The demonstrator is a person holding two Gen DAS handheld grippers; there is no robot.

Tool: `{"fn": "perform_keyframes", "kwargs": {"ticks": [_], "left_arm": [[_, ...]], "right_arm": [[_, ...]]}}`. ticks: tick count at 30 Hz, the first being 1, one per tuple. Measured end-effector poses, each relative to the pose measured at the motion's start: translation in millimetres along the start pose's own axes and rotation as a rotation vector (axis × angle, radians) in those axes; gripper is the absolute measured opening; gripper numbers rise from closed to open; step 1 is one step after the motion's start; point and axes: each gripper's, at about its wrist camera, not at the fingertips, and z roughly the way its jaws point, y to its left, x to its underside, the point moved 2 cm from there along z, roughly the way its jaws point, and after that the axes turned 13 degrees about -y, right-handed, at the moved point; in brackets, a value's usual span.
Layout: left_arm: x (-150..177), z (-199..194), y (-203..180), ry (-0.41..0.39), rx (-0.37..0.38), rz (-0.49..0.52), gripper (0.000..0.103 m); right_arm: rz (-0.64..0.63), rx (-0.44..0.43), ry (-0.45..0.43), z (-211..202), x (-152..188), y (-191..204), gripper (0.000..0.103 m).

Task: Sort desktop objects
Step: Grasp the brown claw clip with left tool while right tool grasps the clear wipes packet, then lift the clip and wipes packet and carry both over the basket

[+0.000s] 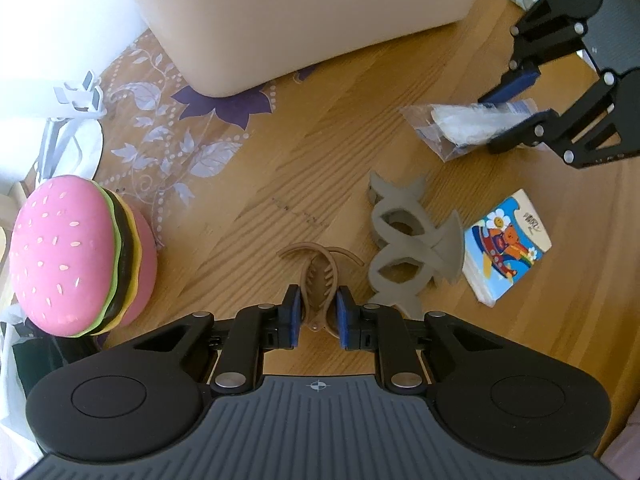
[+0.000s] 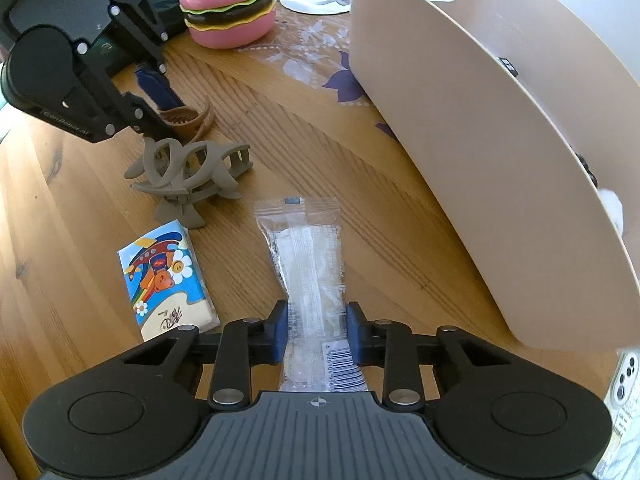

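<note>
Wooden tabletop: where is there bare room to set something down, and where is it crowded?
Free: wood between the beige bin, burger toy and brown hair clip. Crowded: the grey claw clip, tissue pack and clear packet sit close together.

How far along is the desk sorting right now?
Nothing visibly sorted yet. In hand: left gripper closes around the brown hair clip, right gripper pinches the clear packet. Left on the table: grey hair clip, tissue pack, beside the bin.

Wooden tabletop (image 1: 280,168) with visible grain, lit by bright daylight | clear floral mat (image 1: 160,136) with purple flowers lying on it | white stand base (image 2: 316,0) at the far edge | glare washing out one corner
</note>
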Motion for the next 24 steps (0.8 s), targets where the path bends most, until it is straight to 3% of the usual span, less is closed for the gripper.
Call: {"fn": "perform_keyframes", "kwargs": {"ticks": [24], "left_arm": [[-2.8, -38.5, -4.9, -0.055, -0.052, -0.014, 0.018]], "right_arm": [[0.091, 0.045, -0.067, -39.2, 15.8, -7.0, 0.026]]}}
